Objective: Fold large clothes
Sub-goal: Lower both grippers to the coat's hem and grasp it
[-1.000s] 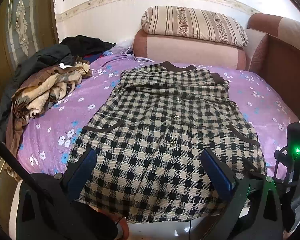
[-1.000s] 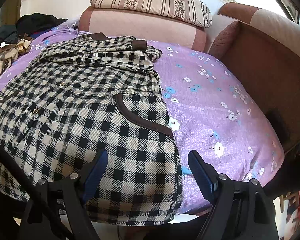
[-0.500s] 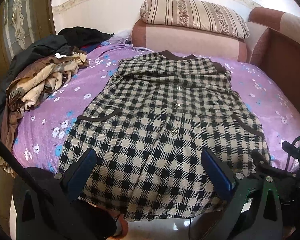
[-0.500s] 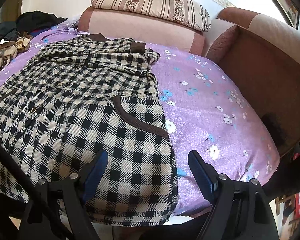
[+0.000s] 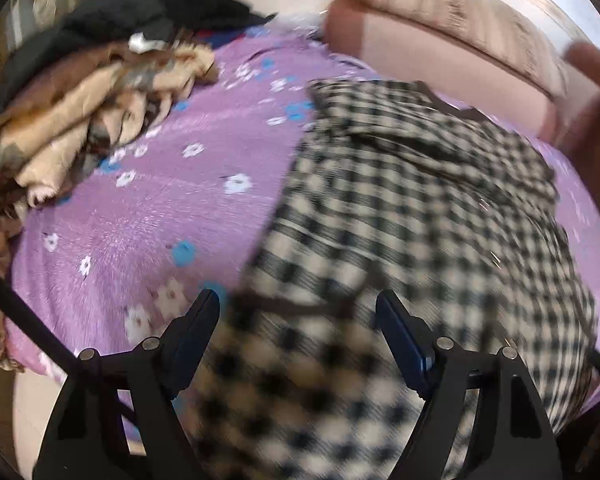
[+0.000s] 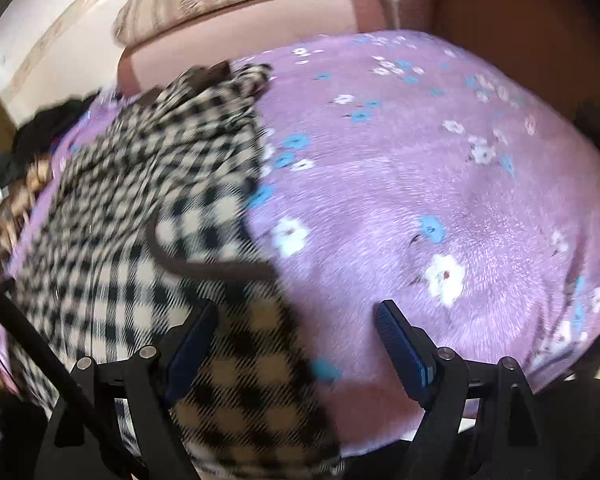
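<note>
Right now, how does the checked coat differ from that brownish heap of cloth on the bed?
The coat lies spread flat, while the heap is crumpled in a pile. The coat is black-and-cream check with dark trim; the heap is tan and brown, mottled. The coat sits mid-bed, reaching the near edge; the heap sits at the far left side. Both rest on the purple flowered cover.

Bed point(image 5: 132, 216): open purple cover lay left of the checked coat point(image 5: 420, 208) and, in the right wrist view, right of it point(image 6: 420, 184). Obstacles: clothes pile point(image 5: 80, 120) at the far left edge; headboard point(image 5: 440, 68) with pillow point(image 5: 460, 16) behind; brown side panel point(image 6: 520, 8) walled the right.
</note>
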The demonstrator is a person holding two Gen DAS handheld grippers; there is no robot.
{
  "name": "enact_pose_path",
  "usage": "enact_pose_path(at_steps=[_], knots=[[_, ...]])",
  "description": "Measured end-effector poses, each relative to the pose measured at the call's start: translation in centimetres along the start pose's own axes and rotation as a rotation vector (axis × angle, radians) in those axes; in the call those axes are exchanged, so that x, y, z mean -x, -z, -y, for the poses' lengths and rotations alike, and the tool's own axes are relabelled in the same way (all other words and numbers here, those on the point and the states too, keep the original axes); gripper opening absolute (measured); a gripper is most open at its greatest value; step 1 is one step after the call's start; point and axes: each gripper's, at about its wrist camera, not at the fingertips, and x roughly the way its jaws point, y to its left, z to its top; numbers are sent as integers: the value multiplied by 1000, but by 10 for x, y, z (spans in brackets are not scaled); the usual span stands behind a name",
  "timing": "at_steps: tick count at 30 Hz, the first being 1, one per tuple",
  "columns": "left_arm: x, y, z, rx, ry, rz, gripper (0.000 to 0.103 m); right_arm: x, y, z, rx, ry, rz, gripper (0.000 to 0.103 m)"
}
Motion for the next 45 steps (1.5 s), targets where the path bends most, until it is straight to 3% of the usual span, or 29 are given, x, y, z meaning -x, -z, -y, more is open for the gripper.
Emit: enact_pose_path(at_steps=[2, 3, 6, 12, 15, 17, 21, 24, 27, 31, 35, 36, 38, 39, 40, 42, 45], knots=[[-14, -7, -19, 38, -5, -26, 70, 0, -5, 11, -42, -87, 15, 87], [-21, -9, -27, 47, 28, -45, 70, 1, -7, 15, -58, -157, 12, 86], [-29, -7, -35, 53, 98, -51, 69, -6, -6, 22, -128, -429, -60, 82], [-20, 10, -30, 7, 214, -65, 67, -19, 6, 21, -191, -682, -153, 81], [-11, 22, -32, 21, 266, -88, 47, -21, 18, 23, -223, -755, -195, 77], [-6, 28, -36, 37, 266, -103, 22, -21, 25, 24, -230, -779, -214, 73], [1, 44, -51, 102, 329, -123, 19, -18, 34, 25, -232, -793, -235, 71], [7, 55, -53, 109, 327, -109, 19, -14, 40, 26, -225, -780, -240, 70], [11, 62, -50, 91, 330, -92, 30, -12, 47, 24, -202, -753, -248, 70], [18, 72, -39, 52, 358, -95, 61, -11, 55, 14, -154, -725, -274, 70], [24, 83, -23, -36, 295, -110, 64, -12, 69, -1, -87, -683, -313, 60], [25, 85, -21, -48, 281, -115, 60, -11, 71, -5, -68, -666, -315, 58], [27, 89, -21, -63, 205, -116, 18, -11, 72, -11, -41, -644, -311, 38], [28, 90, -24, -59, 174, -119, 12, -9, 71, -14, -30, -638, -309, 30], [30, 91, -30, -34, 189, -131, 8, -7, 71, -16, -20, -636, -305, 17], [35, 91, -42, 26, 235, -142, 8, 1, 69, -19, 0, -634, -290, 14], [51, 86, -44, 30, 256, -122, 7, 17, 60, -17, 3, -661, -252, 11]])
